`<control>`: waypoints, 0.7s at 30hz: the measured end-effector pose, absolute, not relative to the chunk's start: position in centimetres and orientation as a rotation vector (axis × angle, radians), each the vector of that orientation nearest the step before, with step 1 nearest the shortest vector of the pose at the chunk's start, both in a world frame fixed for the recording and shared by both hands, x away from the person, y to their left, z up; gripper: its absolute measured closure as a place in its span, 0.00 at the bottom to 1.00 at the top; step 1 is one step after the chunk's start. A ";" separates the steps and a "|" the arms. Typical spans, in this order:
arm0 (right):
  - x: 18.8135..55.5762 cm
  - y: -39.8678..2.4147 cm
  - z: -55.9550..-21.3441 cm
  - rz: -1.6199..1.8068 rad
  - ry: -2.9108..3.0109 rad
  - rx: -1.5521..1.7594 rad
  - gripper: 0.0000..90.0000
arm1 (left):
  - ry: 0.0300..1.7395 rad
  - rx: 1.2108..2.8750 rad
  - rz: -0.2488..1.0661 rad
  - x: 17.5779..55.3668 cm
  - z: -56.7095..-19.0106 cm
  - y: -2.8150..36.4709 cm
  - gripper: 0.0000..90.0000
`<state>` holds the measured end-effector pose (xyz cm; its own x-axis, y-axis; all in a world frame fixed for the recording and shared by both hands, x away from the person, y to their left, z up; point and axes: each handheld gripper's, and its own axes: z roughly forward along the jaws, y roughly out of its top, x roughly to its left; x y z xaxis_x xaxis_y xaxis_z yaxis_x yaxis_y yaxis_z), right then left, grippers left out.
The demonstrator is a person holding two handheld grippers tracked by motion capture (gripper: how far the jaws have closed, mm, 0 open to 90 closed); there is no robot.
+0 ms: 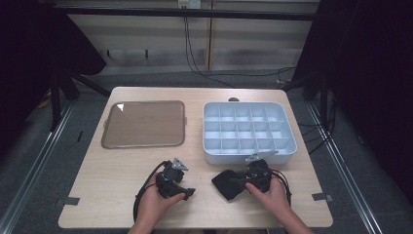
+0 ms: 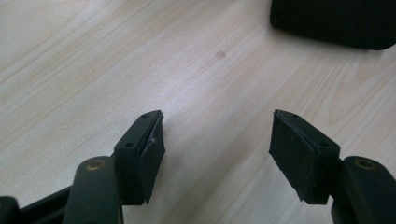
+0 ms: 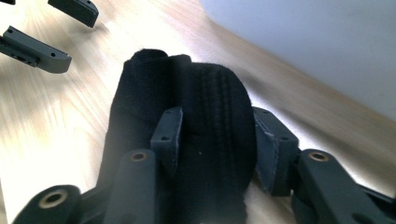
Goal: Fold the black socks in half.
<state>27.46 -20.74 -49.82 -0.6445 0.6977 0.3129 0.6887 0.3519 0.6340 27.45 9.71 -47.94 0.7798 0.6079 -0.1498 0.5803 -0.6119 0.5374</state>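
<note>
A black rolled cloth bundle (image 1: 226,185) lies on the wooden table near the front, right of centre. My right gripper (image 1: 241,181) reaches it from the right. In the right gripper view the bundle (image 3: 205,88) bulges between the two jaws of that gripper (image 3: 215,128), and both pads press into its sides. My left gripper (image 1: 189,193) rests low on the table to the left of the bundle, pointing toward it. Its jaws (image 2: 217,140) stand apart over bare wood with nothing between them. The bundle's edge (image 2: 331,23) lies a little beyond them.
A white box with several small compartments (image 1: 248,157) stands just behind the right gripper, its wall (image 3: 327,46) close by. A flat brown tray (image 1: 143,145) lies at the back left. The table's front edge runs just below both hands.
</note>
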 end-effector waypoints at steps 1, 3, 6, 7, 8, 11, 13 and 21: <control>27.5 -20.7 -49.8 1.199 2.579 1.332 0.68 | 0.881 2.395 0.065 27.5 -48.0 9.7 0.39; 27.4 -20.7 -49.7 1.202 2.586 1.336 0.72 | 0.882 2.395 0.066 27.5 -48.0 9.7 0.39; 27.2 -20.3 -49.3 1.164 2.602 1.309 0.77 | 0.877 2.396 0.076 27.5 -47.9 9.8 0.39; 27.2 -20.4 -49.2 1.166 2.602 1.306 0.77 | 0.875 2.396 0.080 27.6 -47.9 9.9 0.39; 27.2 -20.5 -49.2 1.174 2.600 1.302 0.79 | 0.882 2.391 0.091 27.6 -47.9 9.9 0.39; 27.0 -20.6 -48.9 1.171 2.597 1.300 0.80 | 0.880 2.380 0.098 27.7 -47.9 10.0 0.37; 26.8 -20.5 -48.4 1.166 2.593 1.280 0.80 | 0.875 2.379 0.113 27.7 -48.0 10.1 0.35; 26.8 -21.2 -46.5 1.151 2.569 1.301 0.80 | 0.858 2.374 0.167 27.9 -48.4 10.5 0.31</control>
<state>26.75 -21.21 -46.50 -0.6476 0.7095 0.2778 0.6796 0.3729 0.6317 27.94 10.52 -48.44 0.7826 0.6170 -0.0820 0.5410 -0.6092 0.5798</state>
